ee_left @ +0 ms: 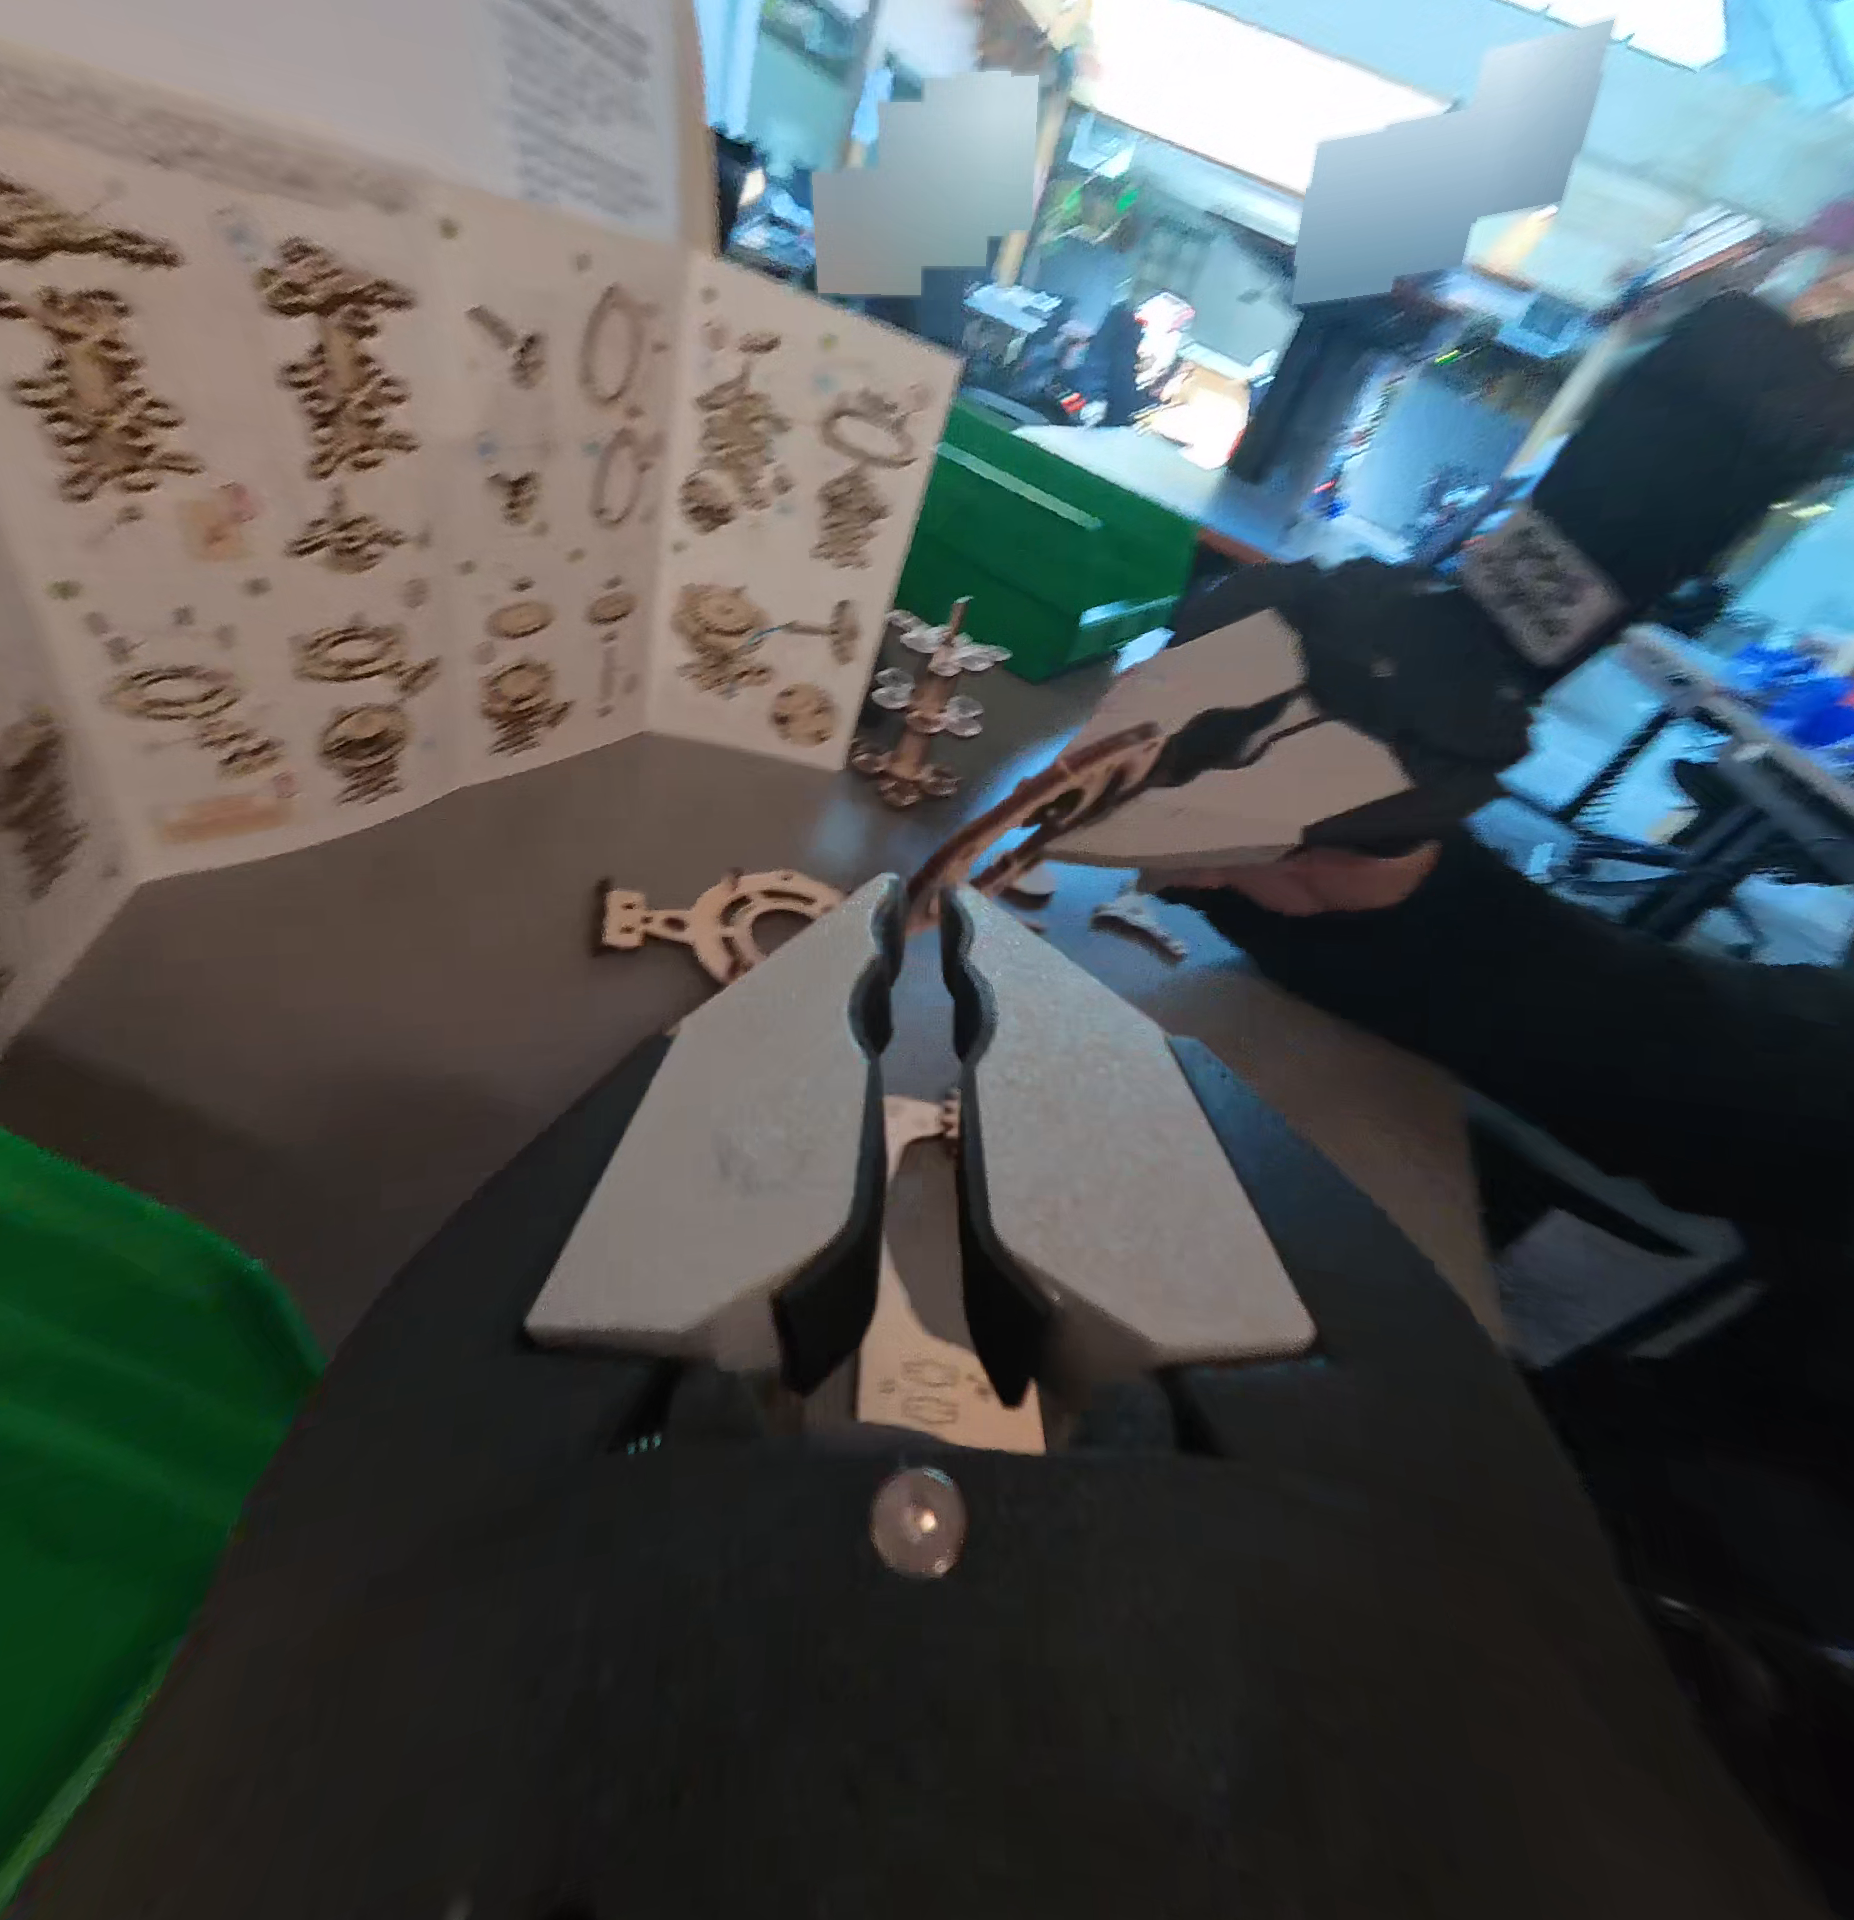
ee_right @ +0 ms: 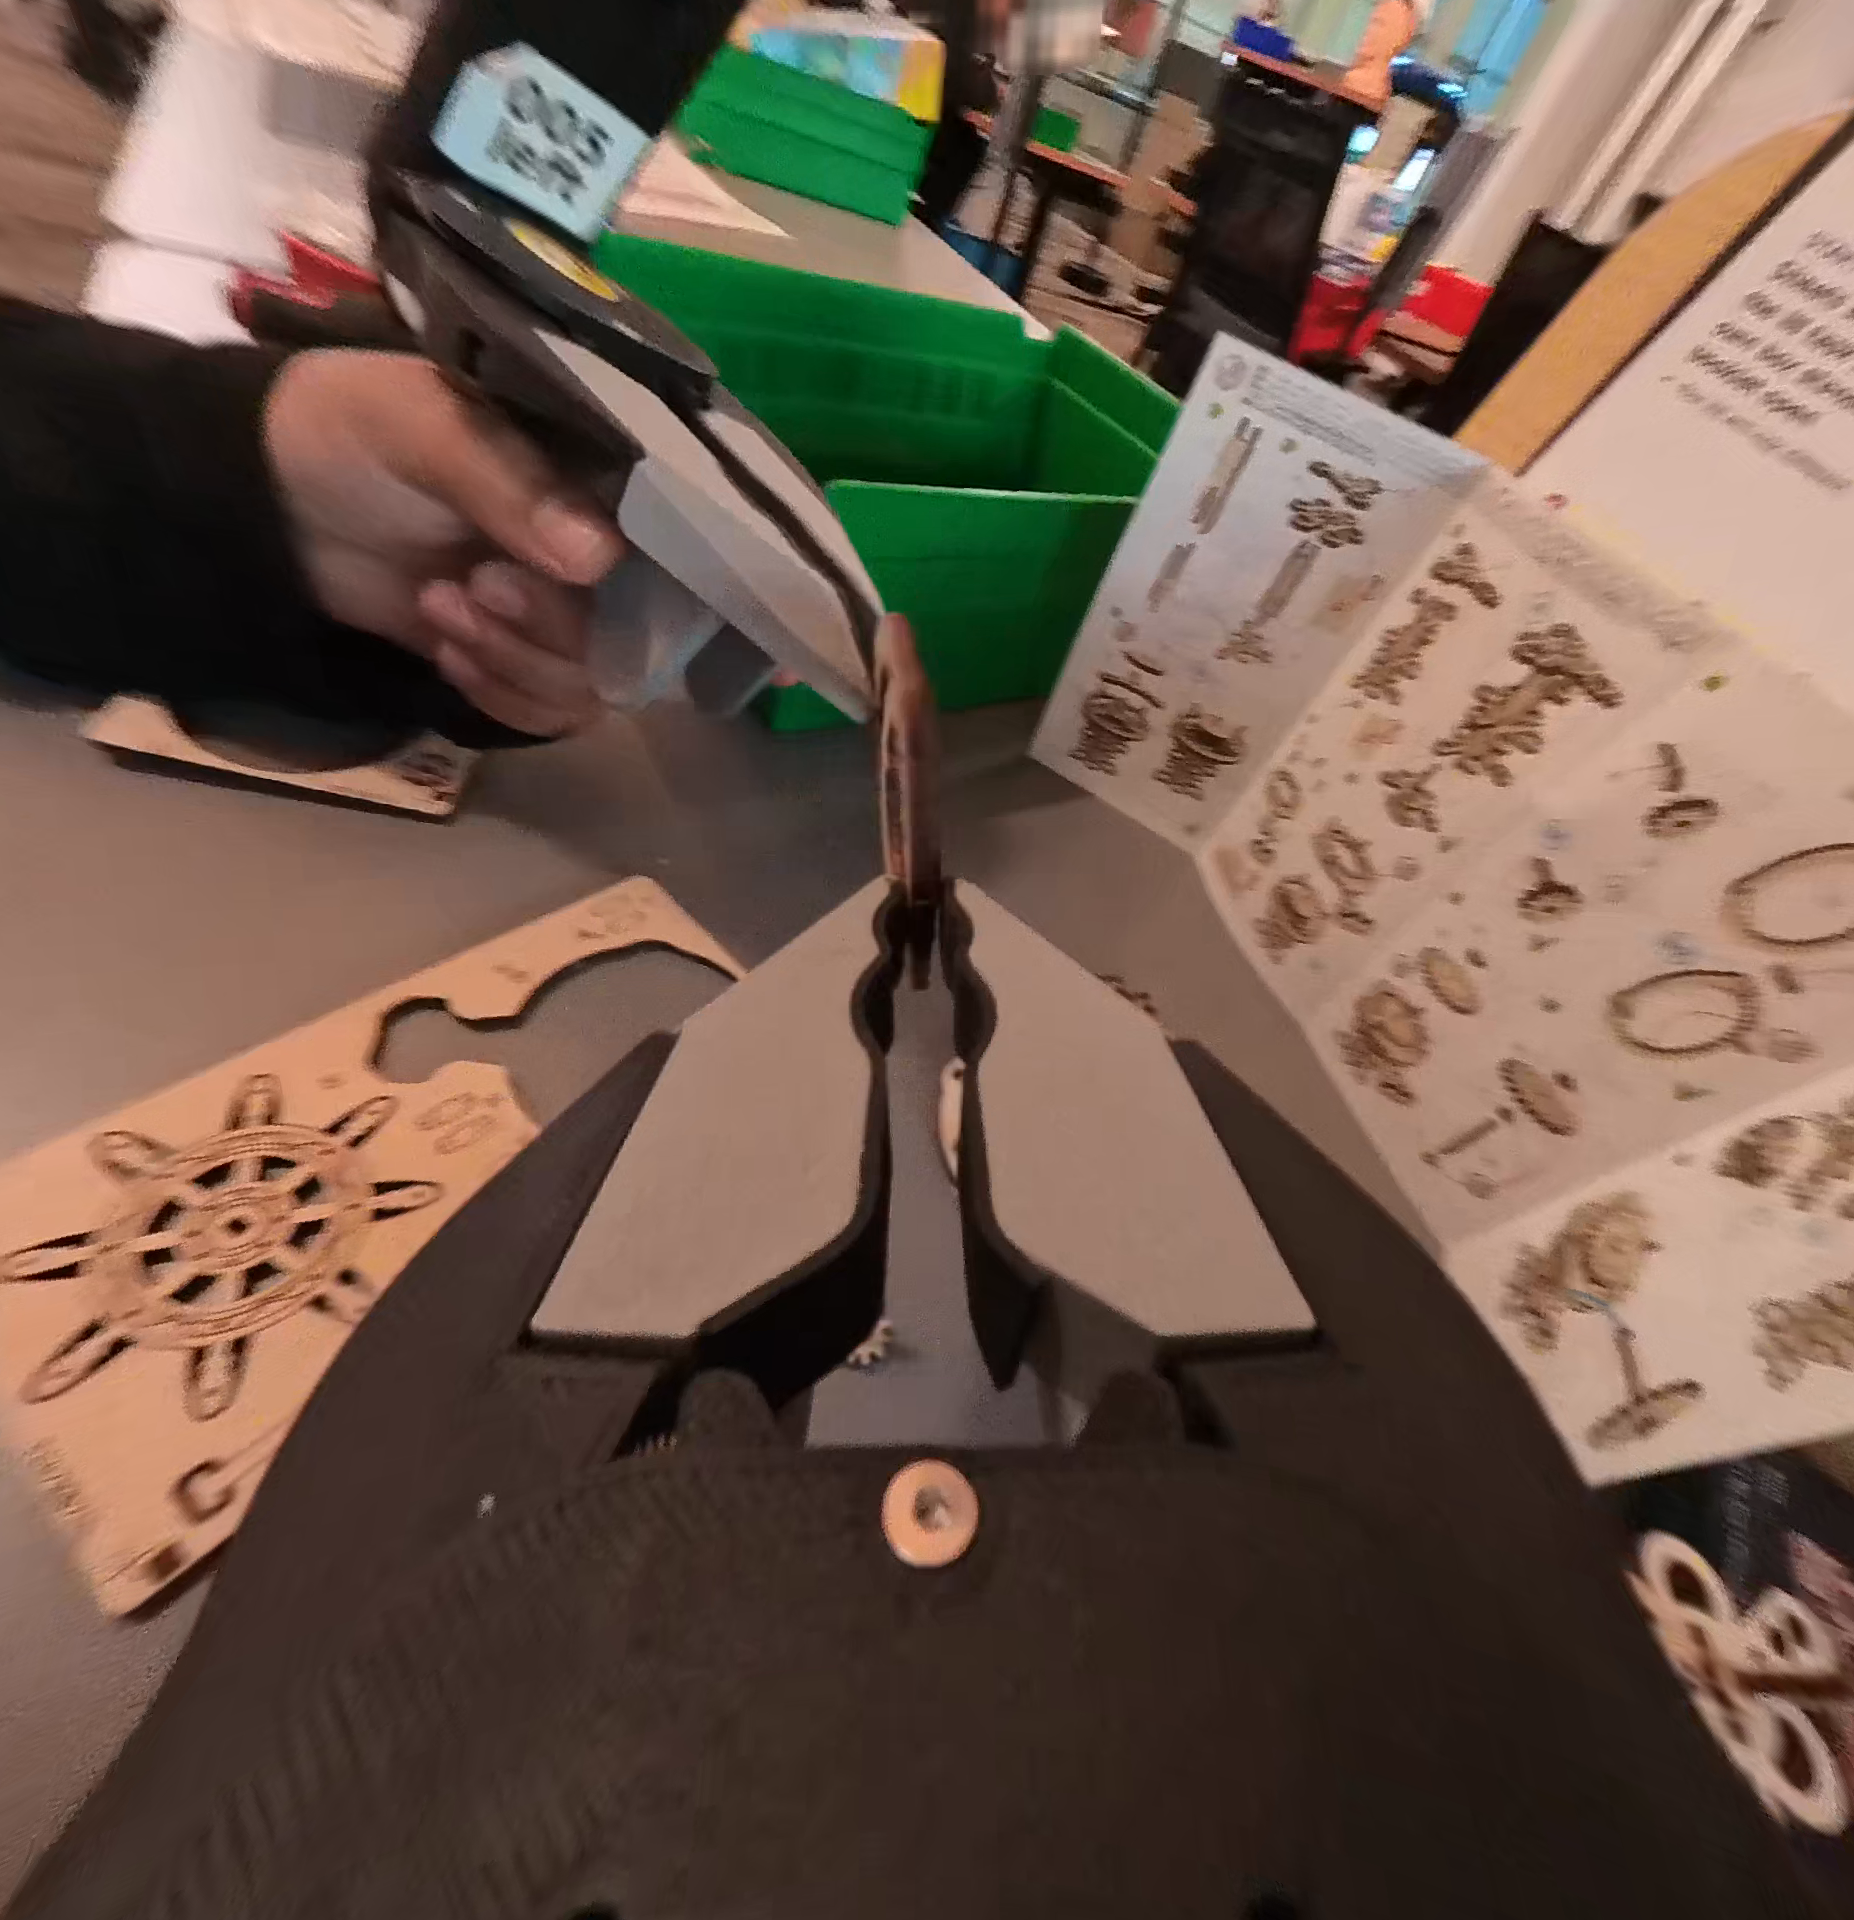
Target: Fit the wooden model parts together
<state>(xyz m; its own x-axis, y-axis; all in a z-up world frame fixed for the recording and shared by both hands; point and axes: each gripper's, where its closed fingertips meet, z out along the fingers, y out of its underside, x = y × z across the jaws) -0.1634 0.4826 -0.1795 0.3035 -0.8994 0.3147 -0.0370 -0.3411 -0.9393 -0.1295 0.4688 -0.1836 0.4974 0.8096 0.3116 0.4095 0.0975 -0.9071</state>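
A thin curved wooden part [ee_left: 1048,805] is held in the air between both grippers, above the grey table [ee_left: 383,987]. My left gripper [ee_left: 921,902] is shut on its near end. My right gripper [ee_left: 1162,748] comes in from the right and is shut on the other end. In the right wrist view the part [ee_right: 907,769] stands edge-on. The right gripper [ee_right: 918,904] pinches its lower end and the left gripper [ee_right: 873,660], held in a hand, pinches its top. A second flat arc-shaped part [ee_left: 715,925] lies on the table beyond the left fingertips.
A folded instruction sheet [ee_left: 383,520] stands along the back; it also shows in the right wrist view [ee_right: 1474,883]. A partly built wooden model [ee_left: 928,696] stands by it. Green bins [ee_right: 964,436] sit behind. A plywood sheet with a wheel pattern [ee_right: 216,1236] lies front left. One gripper's finger ends stand about 5 cm off the other's. My right tips are roughly 15 cm from the partly built wooden model [ee_left: 928,696].
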